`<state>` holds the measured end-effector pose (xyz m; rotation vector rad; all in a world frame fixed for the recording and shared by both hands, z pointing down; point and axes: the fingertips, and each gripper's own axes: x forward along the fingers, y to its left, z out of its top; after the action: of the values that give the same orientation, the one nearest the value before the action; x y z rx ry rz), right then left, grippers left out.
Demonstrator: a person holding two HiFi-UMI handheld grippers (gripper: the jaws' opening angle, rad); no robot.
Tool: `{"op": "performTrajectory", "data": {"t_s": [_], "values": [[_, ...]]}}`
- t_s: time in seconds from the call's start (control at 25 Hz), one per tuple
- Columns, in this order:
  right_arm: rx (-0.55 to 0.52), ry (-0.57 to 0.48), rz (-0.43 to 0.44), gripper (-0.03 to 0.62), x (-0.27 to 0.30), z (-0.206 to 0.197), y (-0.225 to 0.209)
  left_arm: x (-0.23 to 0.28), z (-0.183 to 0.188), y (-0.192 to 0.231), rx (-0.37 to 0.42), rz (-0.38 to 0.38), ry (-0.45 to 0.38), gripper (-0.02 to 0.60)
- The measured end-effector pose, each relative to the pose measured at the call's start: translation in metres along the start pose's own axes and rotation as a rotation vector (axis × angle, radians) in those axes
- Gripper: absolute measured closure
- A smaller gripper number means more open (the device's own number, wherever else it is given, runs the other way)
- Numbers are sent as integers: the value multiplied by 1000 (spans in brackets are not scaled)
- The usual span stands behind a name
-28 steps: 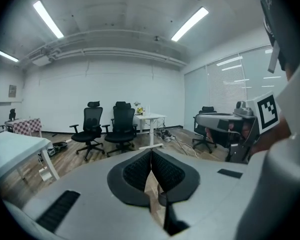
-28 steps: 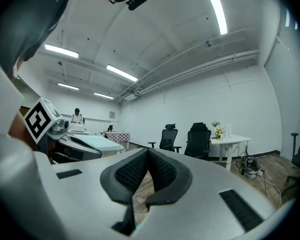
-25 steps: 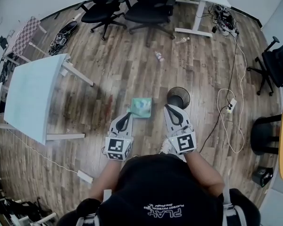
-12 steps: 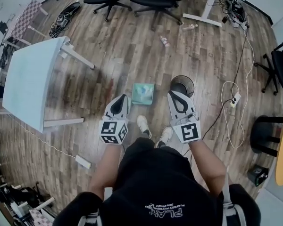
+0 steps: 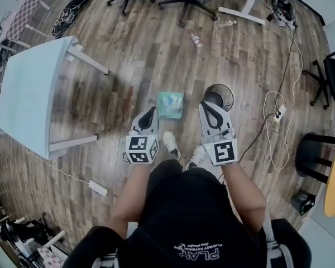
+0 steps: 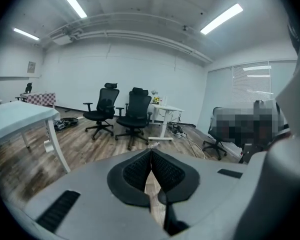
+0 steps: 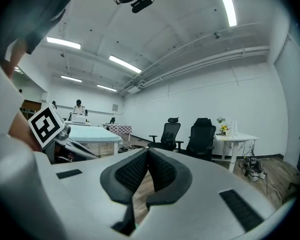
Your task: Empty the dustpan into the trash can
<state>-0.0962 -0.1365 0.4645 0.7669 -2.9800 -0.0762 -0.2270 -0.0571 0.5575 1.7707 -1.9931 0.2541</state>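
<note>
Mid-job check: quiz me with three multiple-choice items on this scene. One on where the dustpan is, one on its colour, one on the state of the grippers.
1. Where is the dustpan?
A. On the white table
B. On the floor, just left of the trash can in the head view
C. Inside the trash can

2. What colour is the dustpan?
A. Red
B. Yellow
C. Teal

3. What state are the left gripper and the right gripper in?
A. Both shut, with nothing between the jaws
B. The left is shut on the dustpan
C. Both wide open

Answers:
1 B: the head view shows it flat on the wood floor beside the can.
2 C: its tray is teal.
3 A: each gripper view shows the pads meeting, with only floor beyond.
</note>
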Motion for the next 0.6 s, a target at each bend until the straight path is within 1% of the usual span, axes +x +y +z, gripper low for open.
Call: {"op": "performTrajectory", "data": {"t_s": [0.12,0.24,0.32,0.48,0.6], "values": [[23,41,-39,577,8,-16,-9,18,-13,6,2,-4,44,558],[16,119,-49,577,10,-43,-16,34,-31,12,-12,-25,101,558],[20,150,-51,577,11,-58,-15,42,-47,17,-20,-36,140,558],[57,206,-32,577,12,-79,-2,53,-75,22,-53,-88,178,557],[76,216,-8,577,7,-89,11,58,-94,24,-38,-92,221,555]]}}
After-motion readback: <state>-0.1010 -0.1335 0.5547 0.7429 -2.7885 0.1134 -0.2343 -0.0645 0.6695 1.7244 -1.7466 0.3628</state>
